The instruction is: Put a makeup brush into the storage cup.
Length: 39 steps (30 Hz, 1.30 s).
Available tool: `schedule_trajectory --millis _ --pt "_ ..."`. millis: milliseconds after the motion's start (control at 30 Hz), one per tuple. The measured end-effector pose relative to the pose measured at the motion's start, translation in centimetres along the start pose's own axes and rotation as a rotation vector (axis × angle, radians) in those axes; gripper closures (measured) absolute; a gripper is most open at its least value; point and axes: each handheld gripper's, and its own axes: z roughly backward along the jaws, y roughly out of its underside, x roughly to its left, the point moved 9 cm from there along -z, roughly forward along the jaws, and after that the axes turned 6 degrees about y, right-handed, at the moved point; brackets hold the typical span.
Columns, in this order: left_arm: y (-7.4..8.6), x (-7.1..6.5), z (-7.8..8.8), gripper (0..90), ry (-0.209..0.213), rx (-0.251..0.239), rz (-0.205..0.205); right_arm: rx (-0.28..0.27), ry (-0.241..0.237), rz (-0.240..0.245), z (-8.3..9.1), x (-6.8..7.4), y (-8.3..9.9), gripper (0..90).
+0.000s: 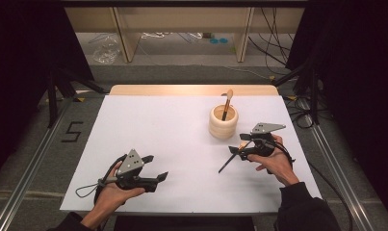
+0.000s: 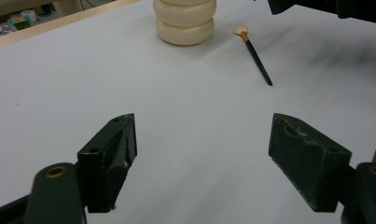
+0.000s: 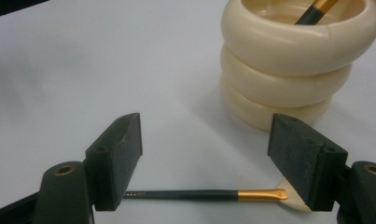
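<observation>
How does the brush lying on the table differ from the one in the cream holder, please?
The brush on the table lies flat between the right gripper's open jaws; the brush in the holder stands tilted, bristles up. The first shows its full length; the second is partly hidden inside the holder. Both have dark handles and gold ferrules.

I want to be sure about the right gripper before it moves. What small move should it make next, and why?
Probably lower the right gripper a little and close it on the brush lying on the table. Its jaws stand open on either side of the brush, apparently not yet gripping it. The cup beside it already holds another brush.
</observation>
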Motion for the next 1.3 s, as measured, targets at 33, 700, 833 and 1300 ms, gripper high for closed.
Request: schedule_trajectory --millis 33,700,833,1300 --pt "0.0 0.0 0.0 23.7 0.002 0.001 -0.010 0.008 -0.001 -0.002 -0.1 0.0 0.1 27.2" --pt "0.0 0.1 -0.1 23.7 0.002 0.006 -0.025 0.153 -0.019 0.097 -1.0 -0.4 1.1 30.1" --pt "0.0 0.1 -0.1 23.8 0.001 0.006 -0.023 0.173 -0.016 0.119 -1.2 -0.4 1.1 33.0" --pt "0.0 0.1 -0.1 23.8 0.001 0.007 -0.024 0.227 -0.018 0.127 -1.7 -0.3 1.0 34.8"
